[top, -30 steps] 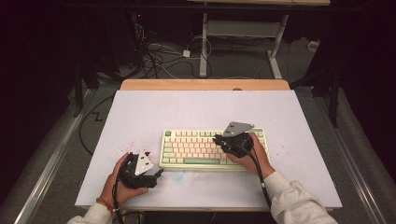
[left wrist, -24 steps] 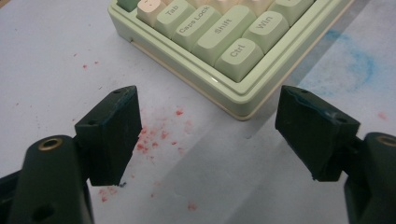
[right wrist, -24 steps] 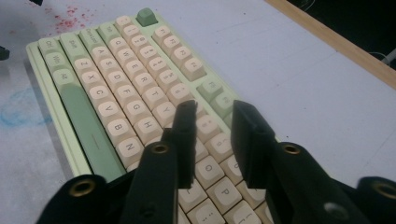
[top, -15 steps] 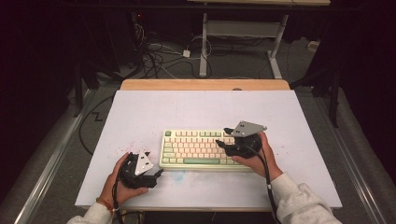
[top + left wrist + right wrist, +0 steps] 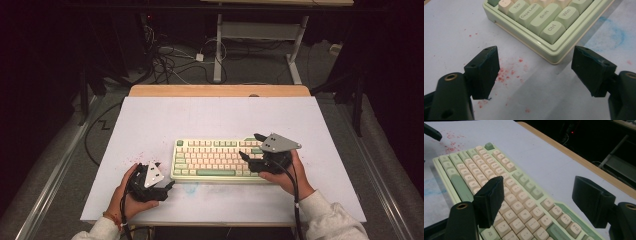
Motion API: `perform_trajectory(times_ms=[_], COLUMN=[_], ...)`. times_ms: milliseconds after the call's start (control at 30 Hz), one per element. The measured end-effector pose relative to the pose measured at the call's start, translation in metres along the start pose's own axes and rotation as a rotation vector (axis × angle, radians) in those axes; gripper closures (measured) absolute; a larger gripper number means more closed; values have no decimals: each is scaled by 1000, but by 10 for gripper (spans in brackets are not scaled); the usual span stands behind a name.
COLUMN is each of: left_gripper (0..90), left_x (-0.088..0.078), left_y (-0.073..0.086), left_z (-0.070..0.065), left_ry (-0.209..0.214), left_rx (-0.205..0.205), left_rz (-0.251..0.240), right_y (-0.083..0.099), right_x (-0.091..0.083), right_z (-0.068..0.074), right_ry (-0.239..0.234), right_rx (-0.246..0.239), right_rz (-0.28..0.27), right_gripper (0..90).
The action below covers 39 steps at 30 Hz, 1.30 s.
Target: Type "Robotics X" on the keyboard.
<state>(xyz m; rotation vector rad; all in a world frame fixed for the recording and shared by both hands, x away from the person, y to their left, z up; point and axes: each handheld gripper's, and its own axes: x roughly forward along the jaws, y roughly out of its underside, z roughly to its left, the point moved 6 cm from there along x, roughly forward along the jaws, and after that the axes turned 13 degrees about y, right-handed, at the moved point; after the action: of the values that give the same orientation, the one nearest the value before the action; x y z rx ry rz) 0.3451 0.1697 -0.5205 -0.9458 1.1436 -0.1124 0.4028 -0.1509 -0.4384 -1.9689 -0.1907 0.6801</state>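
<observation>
A pale green keyboard [image 5: 215,159] with cream keys lies on the white table [image 5: 210,117], a little right of centre. At the keyboard's right end, over its keys, my right gripper [image 5: 250,146] is open; its jaws have just been opening and nothing is between them. The right gripper view has this gripper [image 5: 537,195] above the keyboard [image 5: 499,175]. My left gripper [image 5: 169,186] rests on the table by the keyboard's near left corner. In the left gripper view this gripper [image 5: 536,67] is open, and the keyboard's corner [image 5: 544,22] lies just beyond its jaws.
Red specks [image 5: 506,75] and a blue smear [image 5: 616,35] mark the table cover near the keyboard's left end. A wooden strip [image 5: 220,90] edges the table's far side. Cables [image 5: 170,60] and a metal stand [image 5: 260,35] lie on the floor beyond it.
The right gripper has moved to the right along the keyboard and risen a little, and its jaws have spread apart. The left hand has stayed put.
</observation>
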Motion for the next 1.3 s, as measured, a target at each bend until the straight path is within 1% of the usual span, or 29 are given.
perform_trajectory(times_ms=[300, 500, 533, 633, 833, 967, 1033, 1067, 1133, 1167, 1200, 1233, 1300], left_gripper=[217, 229, 233, 239, 267, 302, 329, 342, 385, 431, 456, 479, 584], left_x=[-1, -3, -3, -5, -9, -12, -13, -13, -12, -12, -12, -12, -14], left_y=[-2, -2, -3, -4, -6, -8, -9, -9, -8, -8, -7, -8, -8], left_z=[0, 0, 0, 0, 0, 0, 0, 0, 1, 1, 2, 2, 2], left_ry=[-4, -11, -11, -8, -15, -14, -13, -9, -7, -8, -6, 9, 35], left_rx=[-4, -1, 0, 0, 3, 2, -1, -10, -13, -17, -25, -34, -37], left_rz=[-13, -16, -17, -30, -43, -57, -60, -61, -46, -35, -33, -38, -47], right_y=[12, 23, 26, 31, 43, 52, 55, 58, 62, 65, 67, 69, 74], right_x=[-16, -27, -30, -35, -46, -51, -54, -55, -58, -59, -60, -61, -64], right_z=[-6, -11, -13, -16, -23, -26, -27, -27, -28, -28, -27, -27, -25], right_ry=[18, 39, 48, 52, 73, 85, 88, 90, 101, 104, 109, 110, 103], right_rx=[4, -1, -4, 4, 11, -1, 2, 0, 1, -3, -6, -6, 2], right_rz=[-15, -13, -14, -13, -8, 3, 1, 4, 12, 18, 26, 28, 33], right_gripper=[253, 253, 253, 252, 251, 250, 250, 250, 250, 251, 251, 251, 251])
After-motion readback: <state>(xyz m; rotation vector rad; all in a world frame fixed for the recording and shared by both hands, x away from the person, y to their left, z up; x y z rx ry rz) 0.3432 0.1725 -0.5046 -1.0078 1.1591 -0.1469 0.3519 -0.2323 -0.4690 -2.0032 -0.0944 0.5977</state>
